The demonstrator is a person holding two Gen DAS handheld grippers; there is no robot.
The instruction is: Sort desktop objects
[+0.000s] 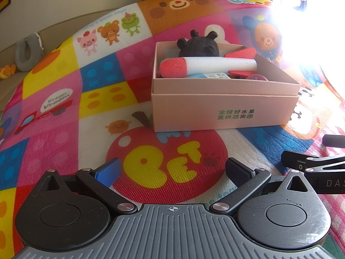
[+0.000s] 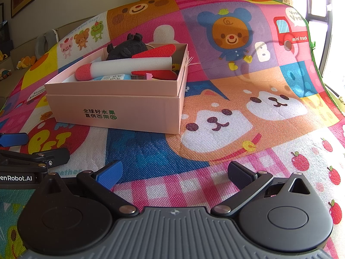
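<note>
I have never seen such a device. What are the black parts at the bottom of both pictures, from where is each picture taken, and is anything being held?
The black parts are two hand-held grippers, each carried by a person; no robot arm is involved. Each picture comes from a camera on one gripper, looking forward along its fingers. The left gripper and the right gripper both have their jaws spread wide with nothing between them, so nothing is held. They hover over a colourful cartoon play mat. On it stands a pink box, which holds a foam rocket, a black plush toy and some smaller items that I cannot identify.
</note>
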